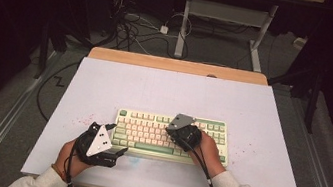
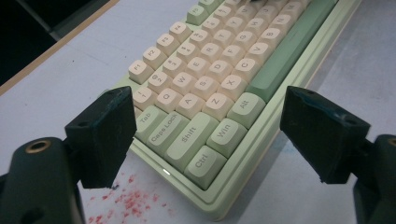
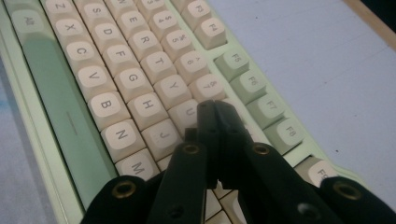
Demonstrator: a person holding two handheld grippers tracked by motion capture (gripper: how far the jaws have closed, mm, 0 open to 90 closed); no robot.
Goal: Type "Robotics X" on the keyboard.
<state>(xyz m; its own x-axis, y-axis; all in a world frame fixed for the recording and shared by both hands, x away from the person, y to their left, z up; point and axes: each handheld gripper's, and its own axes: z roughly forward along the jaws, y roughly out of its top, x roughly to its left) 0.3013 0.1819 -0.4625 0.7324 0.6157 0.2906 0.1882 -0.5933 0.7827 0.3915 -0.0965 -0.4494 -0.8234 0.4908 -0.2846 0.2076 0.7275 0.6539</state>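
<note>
**benchrat:** Sleeves and forearms sit closest to the high camera, then the two grippers. Left gripper (image 1: pixel 117 152) hangs just off the keyboard's near-left corner with its jaws spread wide and nothing between them. Looks parked to me, out of the way but aimed at the Ctrl/Shift corner in case the board needs steadying.

**keycap_kev:** Agreed. Right gripper (image 3: pixel 215 108) is the working one: jaws pinched fully together, gripping nothing. My guess is that's on purpose, since closed jaws make one narrow tip, good for poking a single key without hitting its neighbours.

**benchrat:** Its own view has that tip over the U/I area, by the 7 key. Can't tell if it's actually touching a cap or just above one.

**keycap_kev:** Same. The green-and-cream keyboard (image 1: pixel 205 156) lies flat and square near the front middle of the white tabletop (image 1: pixel 165 88), so both hands reach it easily. Red specks (image 2: pixel 133 198) are scattered on the surface beside its left corner. Farther back, wooden table edge (image 1: pixel 179 65), then cables on the floor (image 1: pixel 134 27).
</note>
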